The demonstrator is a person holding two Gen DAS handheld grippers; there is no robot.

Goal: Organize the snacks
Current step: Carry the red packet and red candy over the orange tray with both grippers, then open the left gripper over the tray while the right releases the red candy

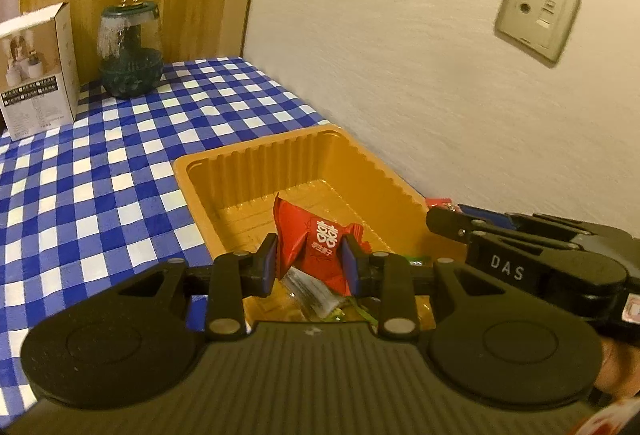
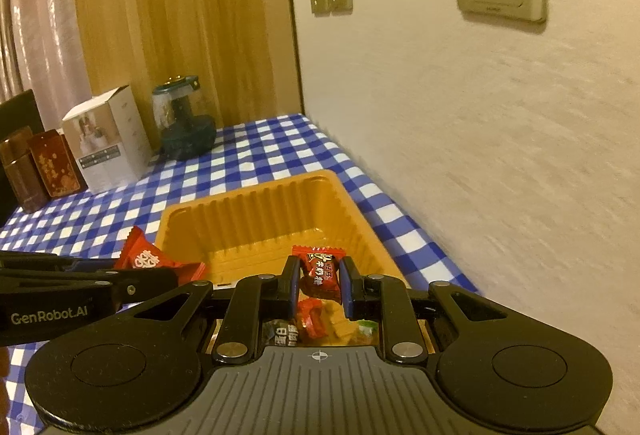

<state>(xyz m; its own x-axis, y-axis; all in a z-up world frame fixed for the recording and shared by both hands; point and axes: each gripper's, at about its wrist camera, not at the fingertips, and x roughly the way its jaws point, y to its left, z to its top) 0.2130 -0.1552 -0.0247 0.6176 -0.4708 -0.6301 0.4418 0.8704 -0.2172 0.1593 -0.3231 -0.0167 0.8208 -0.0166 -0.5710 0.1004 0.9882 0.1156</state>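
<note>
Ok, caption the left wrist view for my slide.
Left gripper holds a red candy above the yellow tray.

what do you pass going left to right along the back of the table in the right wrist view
two brown tins → white box → green glass jar. Nearer, and further right, is the orange tray.

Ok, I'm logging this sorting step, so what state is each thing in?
Left gripper: shut on the red packet, held over the tray.
Right gripper: shut on the small red candy.
Orange tray: upright, far part bare, a few snacks at the near end.
Green jar: upright, lid on.
White box: upright, closed.
</note>
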